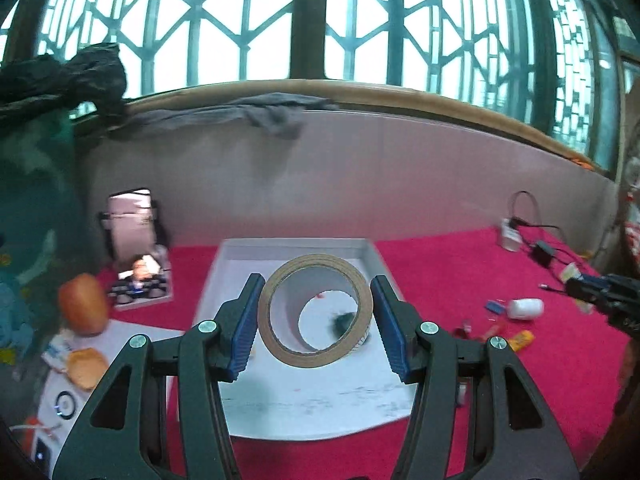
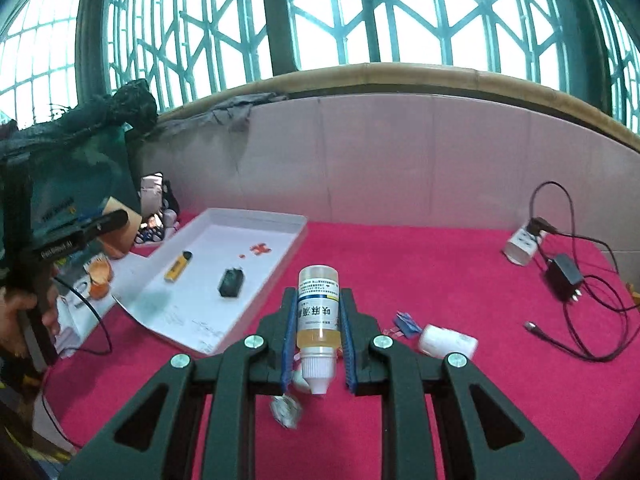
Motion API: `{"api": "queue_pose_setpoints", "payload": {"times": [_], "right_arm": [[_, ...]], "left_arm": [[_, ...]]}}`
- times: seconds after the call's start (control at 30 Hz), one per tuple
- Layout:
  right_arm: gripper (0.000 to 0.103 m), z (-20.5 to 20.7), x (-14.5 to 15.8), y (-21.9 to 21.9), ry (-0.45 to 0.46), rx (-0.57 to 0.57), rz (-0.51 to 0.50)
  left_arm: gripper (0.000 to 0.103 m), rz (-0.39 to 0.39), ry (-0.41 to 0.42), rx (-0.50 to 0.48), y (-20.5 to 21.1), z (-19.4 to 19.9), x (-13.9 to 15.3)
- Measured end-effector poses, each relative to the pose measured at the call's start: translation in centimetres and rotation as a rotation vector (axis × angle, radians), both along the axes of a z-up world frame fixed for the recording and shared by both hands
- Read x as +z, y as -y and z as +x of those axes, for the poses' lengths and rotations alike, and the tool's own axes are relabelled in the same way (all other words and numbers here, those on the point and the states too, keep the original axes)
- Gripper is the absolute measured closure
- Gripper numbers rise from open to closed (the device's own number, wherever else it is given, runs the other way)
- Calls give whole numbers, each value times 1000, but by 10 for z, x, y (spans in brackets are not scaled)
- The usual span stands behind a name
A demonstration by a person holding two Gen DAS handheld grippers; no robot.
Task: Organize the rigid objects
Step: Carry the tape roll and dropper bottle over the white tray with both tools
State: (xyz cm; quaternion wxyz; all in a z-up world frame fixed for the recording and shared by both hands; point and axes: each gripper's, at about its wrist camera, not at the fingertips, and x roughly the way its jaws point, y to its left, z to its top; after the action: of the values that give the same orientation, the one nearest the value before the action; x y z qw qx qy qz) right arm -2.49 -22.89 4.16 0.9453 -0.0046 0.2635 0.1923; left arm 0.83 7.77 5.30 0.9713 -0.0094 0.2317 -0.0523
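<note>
Tape roll [image 1: 316, 310] sits between the blue pads of your left gripper [image 1: 316, 322], standing on edge above the white tray [image 1: 372, 256]; the pads look to be at its outer rim on both sides, but with the blur you cannot tell whether they press on it or stand just off it. Through the roll's hole you see a dark small object [image 1: 342, 322] lying on the tray floor. In the right wrist view that same tray [image 2: 296, 226] holds a black block [image 2: 231, 282], a yellow lighter-like stick [image 2: 178, 266] to its left, and a few red bits [image 2: 260, 248] toward the far side. Your right gripper [image 2: 318, 334] is clamped on a small dropper bottle [image 2: 318, 312] with amber liquid and a printed label, its white cap pointing back toward the camera, held over the red cloth [image 2: 440, 280] just right of the tray's near corner. Beside it on the right lies a white capped bottle [image 2: 448, 342] on its side, with a blue folded scrap [image 2: 408, 322] touching or just beside it. Near the gripper's base a crumpled foil wrapper [image 2: 286, 410] lies on the cloth. Far right, a white power strip [image 2: 522, 246] and a black adapter [image 2: 564, 276] rest with their cable looping across the cloth.
</note>
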Motion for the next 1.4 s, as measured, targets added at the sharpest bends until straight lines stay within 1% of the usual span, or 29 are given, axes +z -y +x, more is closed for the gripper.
{"api": "queue_pose_setpoints", "payload": {"times": [0.07, 0.17, 0.2, 0.3, 0.5, 0.83, 0.93, 1.07, 1.17, 1.23, 1.33, 1.4], "right_arm": [[84, 4, 3, -9, -6, 17, 3], [84, 13, 7, -21, -30, 30, 20], [84, 15, 8, -23, -34, 30, 25], [84, 22, 12, -33, -38, 48, 23], [84, 41, 11, -59, -77, 90, 40], [84, 68, 10, -101, -122, 149, 39], [84, 83, 2, -113, -187, 167, 69], [84, 100, -8, -127, -244, 169, 93], [84, 111, -14, -134, -264, 149, 102], [84, 119, -17, -137, -259, 133, 97], [84, 132, -29, -142, -274, 117, 85], [84, 139, -37, -146, -288, 108, 71]], "left_arm": [[49, -4, -7, 32, -7, 0, -3], [49, 37, -4, 87, -12, 0, -7], [49, 35, -7, 94, -15, 0, -10], [49, 14, -23, 105, -24, 2, -15], [49, 11, -61, 113, -23, 11, -26], [49, 13, -80, 134, -28, 20, -31], [49, 4, -94, 133, -30, 30, -32], [49, 2, -119, 127, -27, 48, -38], [49, -16, -142, 124, -27, 65, -41], [49, -39, -155, 117, -28, 79, -43], [49, -84, -186, 96, -30, 99, -47], [49, -93, -204, 85, -29, 111, -50]]}}
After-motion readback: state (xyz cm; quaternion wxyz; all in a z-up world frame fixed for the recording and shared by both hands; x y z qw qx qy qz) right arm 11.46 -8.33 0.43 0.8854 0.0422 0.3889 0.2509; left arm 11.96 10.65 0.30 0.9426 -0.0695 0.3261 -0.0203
